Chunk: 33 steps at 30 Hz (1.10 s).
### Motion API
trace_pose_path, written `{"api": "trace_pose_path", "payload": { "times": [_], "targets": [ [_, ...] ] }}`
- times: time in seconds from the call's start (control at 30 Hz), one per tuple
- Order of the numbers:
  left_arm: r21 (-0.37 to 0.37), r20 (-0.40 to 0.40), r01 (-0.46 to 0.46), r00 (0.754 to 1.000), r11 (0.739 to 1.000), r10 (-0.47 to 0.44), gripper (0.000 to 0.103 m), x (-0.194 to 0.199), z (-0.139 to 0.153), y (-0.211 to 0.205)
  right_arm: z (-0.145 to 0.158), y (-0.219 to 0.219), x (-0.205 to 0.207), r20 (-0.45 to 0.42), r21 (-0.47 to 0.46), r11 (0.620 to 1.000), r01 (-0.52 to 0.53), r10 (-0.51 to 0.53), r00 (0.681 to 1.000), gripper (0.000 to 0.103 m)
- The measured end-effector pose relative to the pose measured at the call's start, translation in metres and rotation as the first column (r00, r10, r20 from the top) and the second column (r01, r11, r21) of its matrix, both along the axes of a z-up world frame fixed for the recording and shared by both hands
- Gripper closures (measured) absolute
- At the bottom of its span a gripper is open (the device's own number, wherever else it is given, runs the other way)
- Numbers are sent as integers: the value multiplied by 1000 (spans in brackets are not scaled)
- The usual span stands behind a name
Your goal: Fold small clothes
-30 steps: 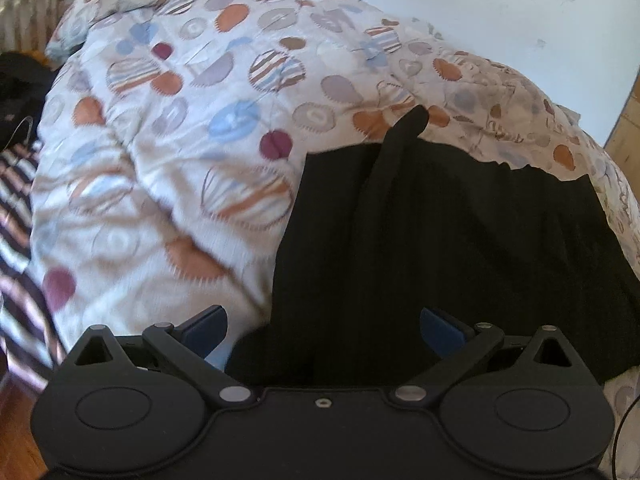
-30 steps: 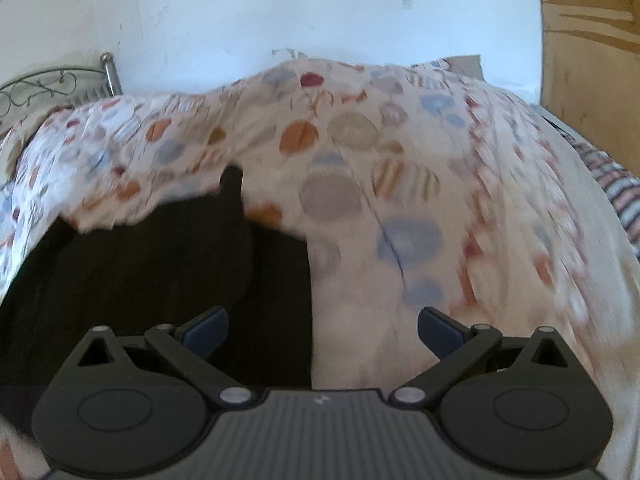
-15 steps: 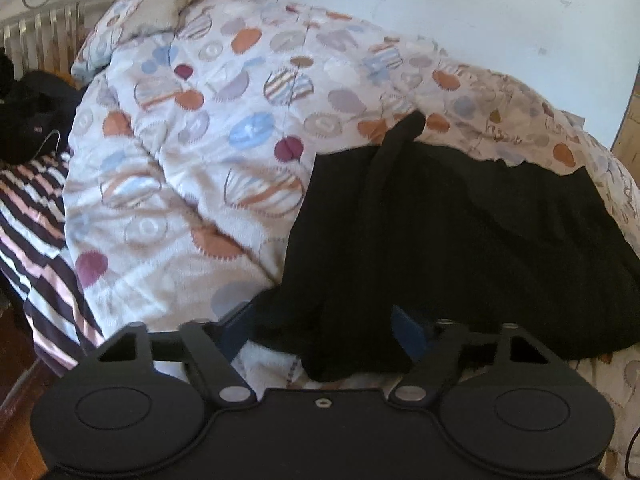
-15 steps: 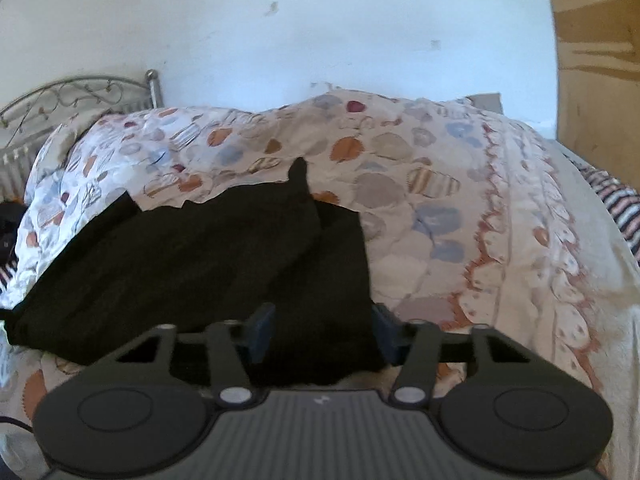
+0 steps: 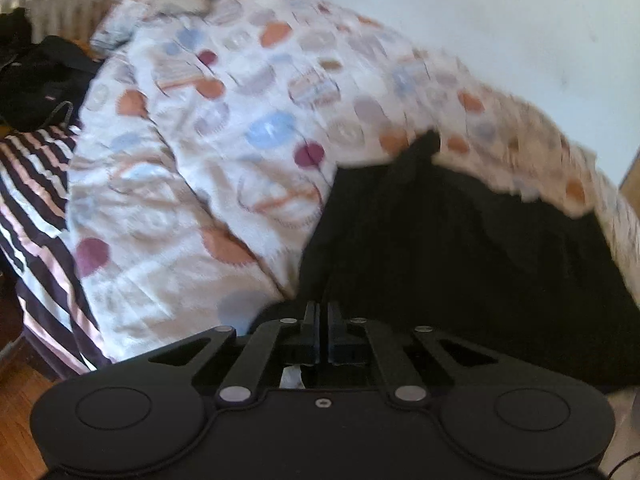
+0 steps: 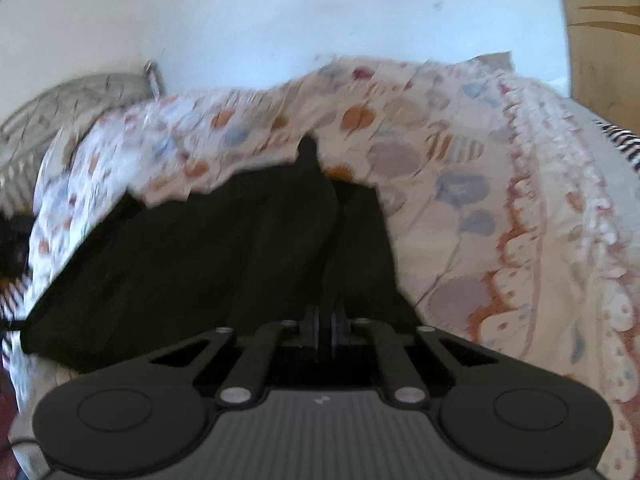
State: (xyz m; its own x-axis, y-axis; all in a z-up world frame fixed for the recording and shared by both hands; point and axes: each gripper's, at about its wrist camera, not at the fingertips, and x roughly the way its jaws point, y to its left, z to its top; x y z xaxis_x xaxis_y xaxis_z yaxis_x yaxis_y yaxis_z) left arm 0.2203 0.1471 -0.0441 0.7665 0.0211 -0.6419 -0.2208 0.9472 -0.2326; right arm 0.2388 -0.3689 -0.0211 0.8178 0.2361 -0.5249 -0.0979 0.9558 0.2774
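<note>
A black garment (image 5: 460,248) lies spread on a patterned duvet (image 5: 240,128), a narrow strap sticking up at its far edge. My left gripper (image 5: 323,308) is shut on the garment's near left corner, the cloth bunched between its jaws. In the right wrist view the same black garment (image 6: 224,248) stretches away to the left. There my right gripper (image 6: 325,312) is shut on the near right corner, with black cloth pinched between the jaws. The gripped edges are hidden behind the gripper bodies.
A striped sheet (image 5: 36,208) hangs off the bed's left side above a wooden floor (image 5: 16,420). A dark bag (image 5: 36,76) sits by a metal headboard (image 6: 60,96). A white wall (image 6: 280,20) backs the bed; a wooden panel (image 6: 600,40) stands far right.
Both grippers went from wide open to shut, closing on the garment's near corners. The near edge of the cloth has bunched up at the jaws.
</note>
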Motion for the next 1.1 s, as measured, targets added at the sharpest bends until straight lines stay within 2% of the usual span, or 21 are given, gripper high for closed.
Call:
{"api": "trace_pose_path", "payload": {
  "times": [0.07,0.23,0.5,0.57,0.73,0.9,1.1],
  "targets": [
    [-39,-1,-16,1000,999,16,101,-2,3,6,3,-13,-4,-10,64,997,47,-47,999,98],
    [-84,-70,-54,996,995,48,101,1,-21,18,-21,-31,-5,-87,109,990,91,-82,993,98],
    [-69,-67,-79,995,995,74,102,-3,-25,21,-27,-34,-8,-78,147,982,116,-106,991,98],
    [-91,-72,-78,995,993,72,102,-4,-26,25,-27,-34,-9,-74,133,985,111,-101,992,98],
    [4,-67,-40,997,999,41,102,-1,-15,6,-23,-25,-9,-69,72,992,102,-97,993,98],
    [29,-74,-32,997,999,34,101,-1,-9,3,-23,-25,-11,-67,79,991,109,-104,992,96],
    [59,-68,5,998,998,-1,101,-6,-6,5,-10,-19,-13,-33,36,994,108,-107,994,97]
  ]
}}
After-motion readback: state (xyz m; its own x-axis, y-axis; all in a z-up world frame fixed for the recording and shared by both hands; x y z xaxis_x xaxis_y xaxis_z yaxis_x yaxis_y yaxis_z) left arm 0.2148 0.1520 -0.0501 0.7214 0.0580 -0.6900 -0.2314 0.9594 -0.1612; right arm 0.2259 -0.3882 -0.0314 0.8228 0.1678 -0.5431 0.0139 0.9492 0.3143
